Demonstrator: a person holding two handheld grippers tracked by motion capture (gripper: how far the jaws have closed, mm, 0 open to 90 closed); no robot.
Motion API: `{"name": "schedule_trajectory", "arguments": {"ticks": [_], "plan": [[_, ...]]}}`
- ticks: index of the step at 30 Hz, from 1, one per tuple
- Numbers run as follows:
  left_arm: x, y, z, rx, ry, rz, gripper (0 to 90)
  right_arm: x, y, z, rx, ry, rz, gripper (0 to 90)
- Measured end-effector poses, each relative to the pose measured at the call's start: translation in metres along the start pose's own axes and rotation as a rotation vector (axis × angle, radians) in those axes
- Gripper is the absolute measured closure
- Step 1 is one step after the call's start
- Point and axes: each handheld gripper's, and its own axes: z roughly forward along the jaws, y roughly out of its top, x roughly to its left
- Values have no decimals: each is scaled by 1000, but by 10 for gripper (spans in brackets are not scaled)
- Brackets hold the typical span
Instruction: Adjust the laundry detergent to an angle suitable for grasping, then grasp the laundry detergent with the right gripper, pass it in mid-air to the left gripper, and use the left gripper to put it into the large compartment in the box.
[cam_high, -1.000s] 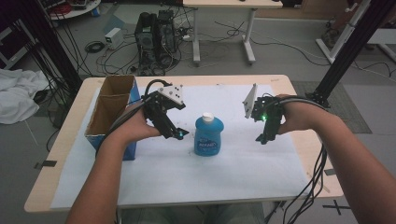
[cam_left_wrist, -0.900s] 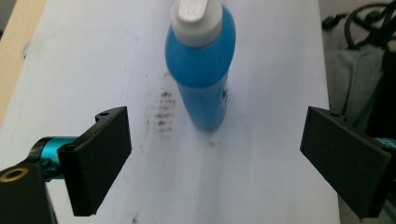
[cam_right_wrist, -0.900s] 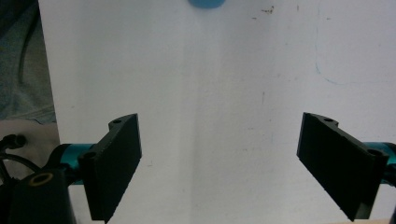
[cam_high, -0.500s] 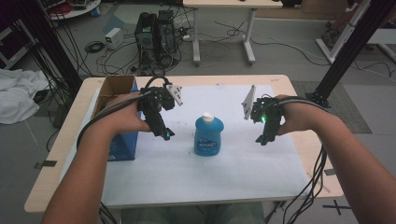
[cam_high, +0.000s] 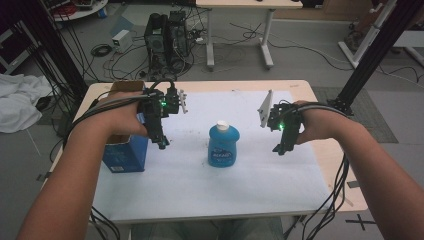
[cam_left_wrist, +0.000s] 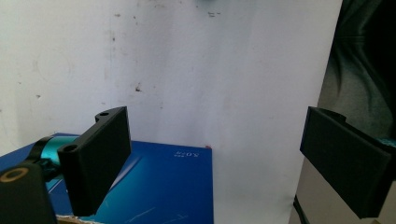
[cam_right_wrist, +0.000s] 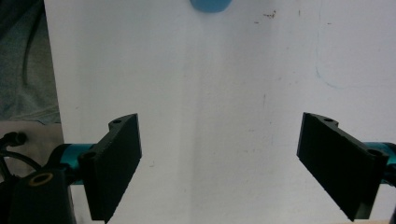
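At the left of the wooden counter (cam_high: 327, 150), which is covered by a white sheet (cam_high: 200, 190), stands an open blue cardboard box (cam_high: 126, 152) with brown flaps, near the left edge of the sheet. The left tool (cam_high: 161, 142) hangs just right of this box, tilted downward, its tip just above the sheet; in the left gripper view its two black jaws stand wide apart with nothing between them, and the blue box face (cam_left_wrist: 159, 186) lies below them, with the white sheet beyond.

In the middle of the sheet stands a blue plastic bottle (cam_high: 223, 145) with a white cap and a label on its front, upright, between the two tools and touched by neither. In the right gripper view only its blue underside edge (cam_right_wrist: 210, 4) shows at the top, well apart from the jaws.

The right tool (cam_high: 281, 147) is held to the right of the bottle, pointing down toward the sheet, with a grey three-cornered plate standing up on its far side. Its jaws are likewise spread wide and hold nothing, with bare white sheet between them.
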Motion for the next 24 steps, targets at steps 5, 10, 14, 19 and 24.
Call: {"name": "schedule_trajectory", "arguments": {"ticks": [5, 10, 14, 19, 24], "plan": [[4, 4, 3, 9, -4, 7, 89, 0, 0, 1, -3, 7, 2, 131], [4, 8, 7, -5, -15, 6, 89, 0, 0, 1, -1, 7, -2, 131], [6, 7, 10, -11, -16, 6, 89, 0, 0, 2, -1, 12, 15, 131], [8, 5, 12, -10, -10, 5, 89, -1, -1, 1, 8, 11, 2, 131], [7, 5, 11, -19, -16, 7, 89, 0, -2, -4, 7, 7, 15, 131]]}}
